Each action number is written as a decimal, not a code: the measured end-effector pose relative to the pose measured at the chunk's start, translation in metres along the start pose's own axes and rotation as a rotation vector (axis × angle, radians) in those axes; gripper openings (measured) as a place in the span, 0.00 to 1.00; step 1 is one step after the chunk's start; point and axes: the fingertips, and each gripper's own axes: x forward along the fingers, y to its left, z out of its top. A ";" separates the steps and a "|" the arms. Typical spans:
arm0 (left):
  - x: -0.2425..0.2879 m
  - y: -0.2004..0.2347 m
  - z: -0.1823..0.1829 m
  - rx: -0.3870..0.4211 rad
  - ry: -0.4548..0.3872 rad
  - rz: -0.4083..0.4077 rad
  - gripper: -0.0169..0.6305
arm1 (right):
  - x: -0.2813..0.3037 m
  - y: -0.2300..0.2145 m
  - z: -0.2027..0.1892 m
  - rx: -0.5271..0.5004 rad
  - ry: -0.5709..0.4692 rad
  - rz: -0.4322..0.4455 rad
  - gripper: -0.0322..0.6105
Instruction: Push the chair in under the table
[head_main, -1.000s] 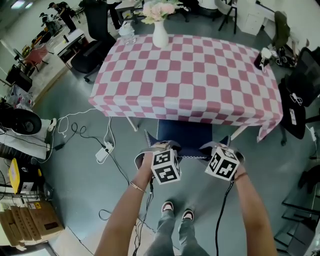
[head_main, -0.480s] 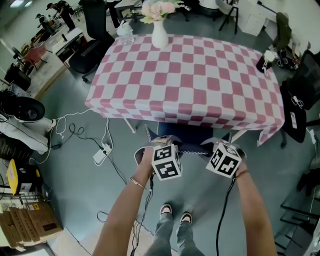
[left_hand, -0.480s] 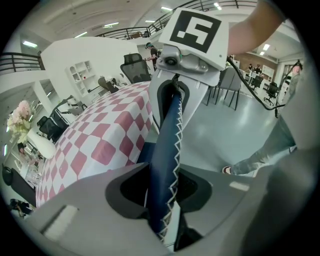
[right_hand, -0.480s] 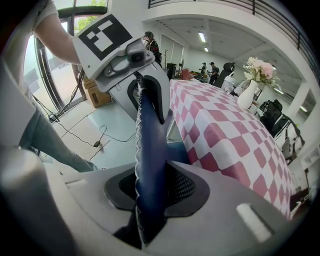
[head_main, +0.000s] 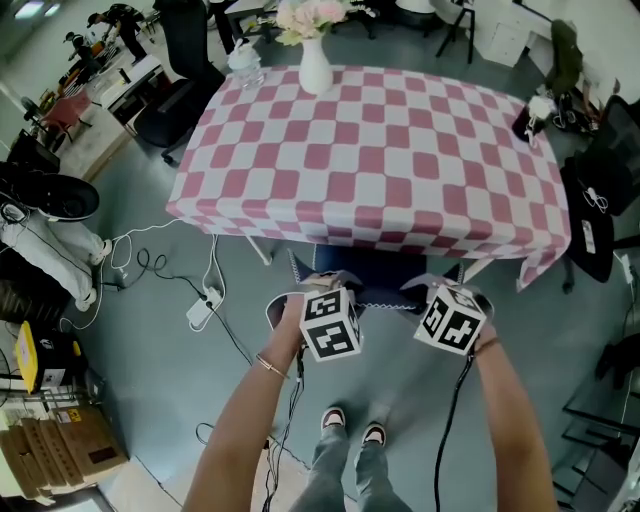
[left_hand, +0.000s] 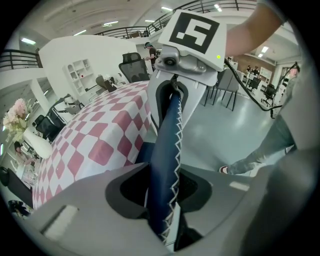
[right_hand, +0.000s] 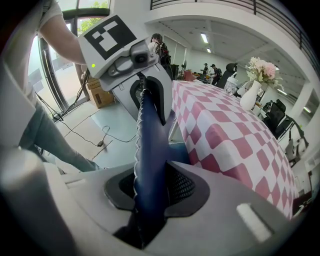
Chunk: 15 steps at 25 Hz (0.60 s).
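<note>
Most of the chair (head_main: 368, 268) is hidden, tucked beneath the near edge of the table (head_main: 370, 150) with its pink-and-white checked cloth. Only a slice of dark blue seat and the backrest's top edge show. That edge is smooth blue padding with white zigzag stitching. The left gripper (left_hand: 162, 197) is clamped on it, and the right gripper (right_hand: 147, 200) too, both with jaws partly closed and pinching the padding.

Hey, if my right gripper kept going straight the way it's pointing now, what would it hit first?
The right gripper is shut on the chair back, so that blue padded edge is the first thing in its line. Past it probably comes the floor under the checked tablecloth, though depth is unclear.
</note>
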 end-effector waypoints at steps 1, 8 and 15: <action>0.001 -0.001 -0.001 0.001 0.006 -0.008 0.18 | 0.000 0.000 0.000 0.000 0.000 0.001 0.21; 0.001 -0.008 -0.004 0.030 0.013 -0.051 0.18 | 0.000 0.003 -0.002 -0.016 0.006 0.008 0.21; -0.002 -0.007 -0.002 0.045 0.002 -0.046 0.21 | -0.001 0.004 0.000 -0.009 0.001 -0.011 0.22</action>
